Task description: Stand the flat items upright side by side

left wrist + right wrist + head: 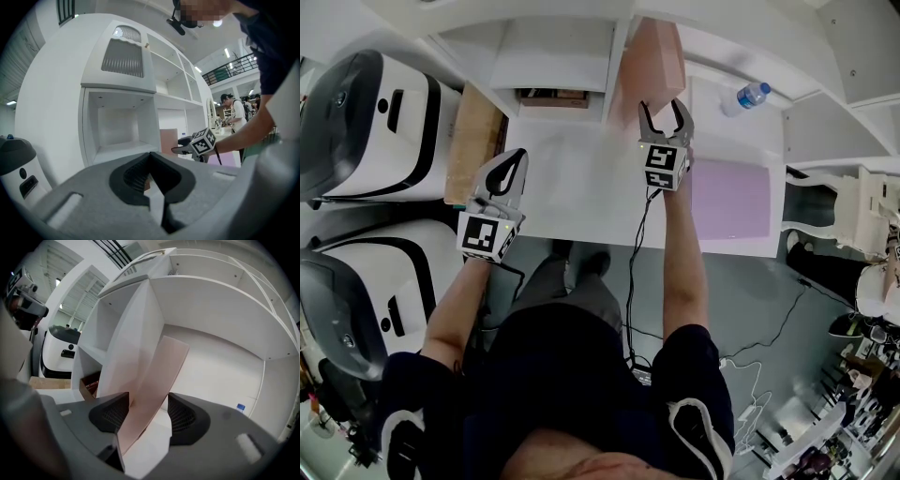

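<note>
Pink board (652, 58) is up on its edge at the back of the white tabletop (581, 187), tilted over against the upright panel of the white shelf unit (614, 56); right tool (664, 112) is at the board's near edge, jaws apart with the board running between them, one pad close against it and a clear gap on the other side, so no clamp; left tool (514, 164) hangs over the tabletop's left end, jaws pressed together on nothing; lilac sheet (729, 197) lies flat on the tabletop, just to the right of the right tool; a water bottle (746, 96) sits further back on the right, apart from both flat items
</note>
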Tool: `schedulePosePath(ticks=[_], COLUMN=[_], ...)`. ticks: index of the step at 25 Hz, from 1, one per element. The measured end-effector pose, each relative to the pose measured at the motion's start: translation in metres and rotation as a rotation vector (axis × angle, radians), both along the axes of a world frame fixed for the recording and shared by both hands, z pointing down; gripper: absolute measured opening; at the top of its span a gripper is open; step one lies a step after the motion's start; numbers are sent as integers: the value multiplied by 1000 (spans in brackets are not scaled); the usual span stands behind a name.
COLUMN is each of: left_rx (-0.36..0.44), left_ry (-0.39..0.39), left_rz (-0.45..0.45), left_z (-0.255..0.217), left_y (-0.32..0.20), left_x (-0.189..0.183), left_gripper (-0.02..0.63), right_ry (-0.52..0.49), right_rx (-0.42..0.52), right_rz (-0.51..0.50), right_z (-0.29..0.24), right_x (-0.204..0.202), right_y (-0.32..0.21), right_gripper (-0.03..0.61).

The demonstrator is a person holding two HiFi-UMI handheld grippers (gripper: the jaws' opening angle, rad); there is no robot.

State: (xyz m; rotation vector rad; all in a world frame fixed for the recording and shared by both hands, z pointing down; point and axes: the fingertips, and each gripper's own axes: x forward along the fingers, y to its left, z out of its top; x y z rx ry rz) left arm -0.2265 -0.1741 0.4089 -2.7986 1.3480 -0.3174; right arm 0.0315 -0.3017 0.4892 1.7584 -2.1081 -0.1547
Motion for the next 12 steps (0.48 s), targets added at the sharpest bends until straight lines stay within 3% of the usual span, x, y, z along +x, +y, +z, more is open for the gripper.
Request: schedulePosePath(ticks=[7, 12], left_rx=[0, -1], left_ry=[3, -2], left_rz=[1, 2], left_z=[0, 0], left_y=[-1, -1], left_x=[1, 1], left_gripper=[2, 2], right_ry=[-17, -96], right_rx=[-13, -58], right_rz=[-16, 32], right_z=[0, 2], right_x=[-8, -19], right_y=[-1, 0], right_gripper=[227, 206])
